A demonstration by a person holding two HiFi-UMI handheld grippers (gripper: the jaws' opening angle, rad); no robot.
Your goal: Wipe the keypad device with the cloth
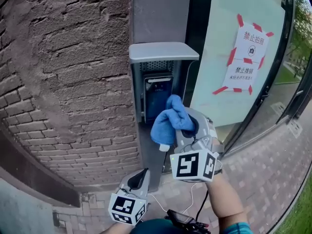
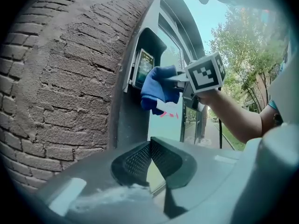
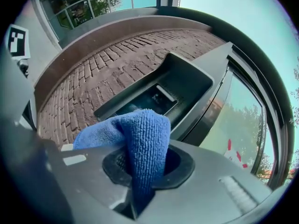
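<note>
- Right claw (image 3: 140,164) was clamped on the blue cloth (image 1: 170,118), which was held against the keypad device (image 1: 157,89).
- Left claw (image 2: 150,148) was seen pinched together, empty, down low.

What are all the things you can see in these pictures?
keypad device: one, dark screen, under the hood
hood: one, grey, beside the brick wall
brick wall: one, reddish brown, at left
sign: one, white with red tape, on the glass
trees: several, green, far right
cloth: one, blue, at the keypad device
left tongs: one, grey, shut, empty, held low
right tongs: one, grey, shut on the cloth
</note>
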